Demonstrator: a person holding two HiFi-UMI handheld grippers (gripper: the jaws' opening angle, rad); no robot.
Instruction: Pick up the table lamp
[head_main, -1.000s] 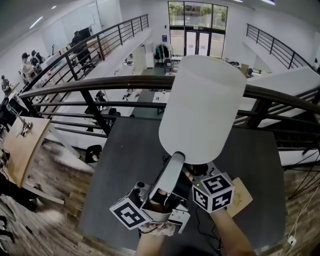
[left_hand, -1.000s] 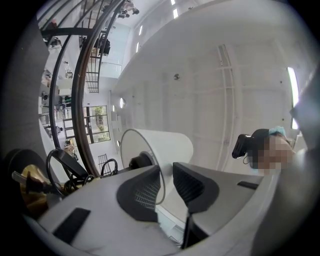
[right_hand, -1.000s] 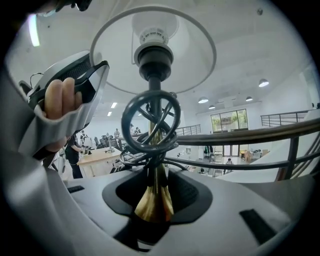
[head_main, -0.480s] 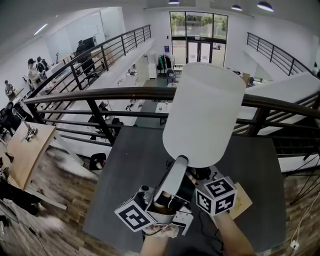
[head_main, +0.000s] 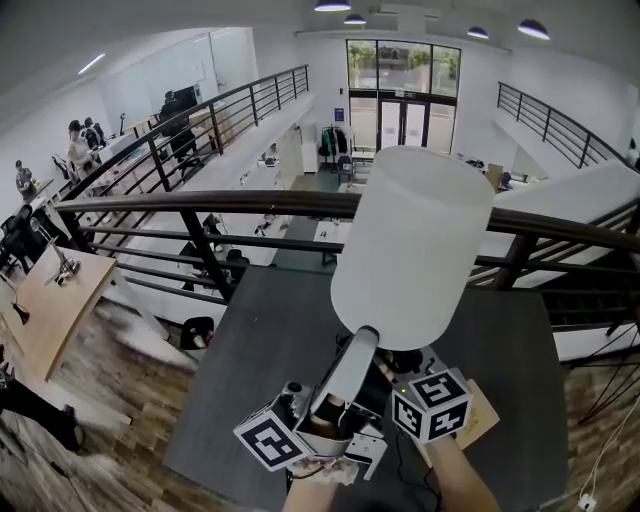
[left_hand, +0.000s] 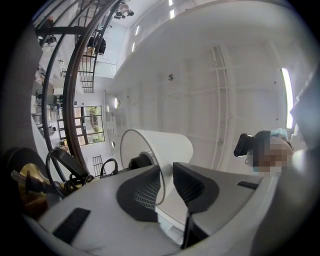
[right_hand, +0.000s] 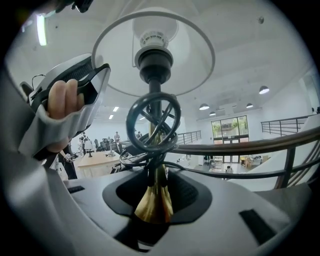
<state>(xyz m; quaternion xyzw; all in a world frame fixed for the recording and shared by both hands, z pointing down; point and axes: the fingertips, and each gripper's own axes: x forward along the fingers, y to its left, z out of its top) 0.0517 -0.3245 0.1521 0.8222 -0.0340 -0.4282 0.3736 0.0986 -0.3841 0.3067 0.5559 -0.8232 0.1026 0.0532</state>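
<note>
A creased lampshade or a slip is judged the main risk. The table lamp (head_main: 412, 240) appears lifted off the dark table (head_main: 260, 330). The lower rim of its thin lampshade (left_hand: 172, 145) is pinched between the jaws of the left gripper (left_hand: 166, 182). The right gripper (right_hand: 156, 192) is clamped on the flared brass stem (right_hand: 151, 212). If the two grippers were moved out of step, the shade could be bent or twisted on its socket (right_hand: 152, 65). The loose black cable (right_hand: 131, 159) could also be snagged. The lamp is seen leaning up and away from both grippers. It has a plain white drum shade, and a black wire sphere (right_hand: 152, 120) sits on the stem just beyond the right jaws.
</note>
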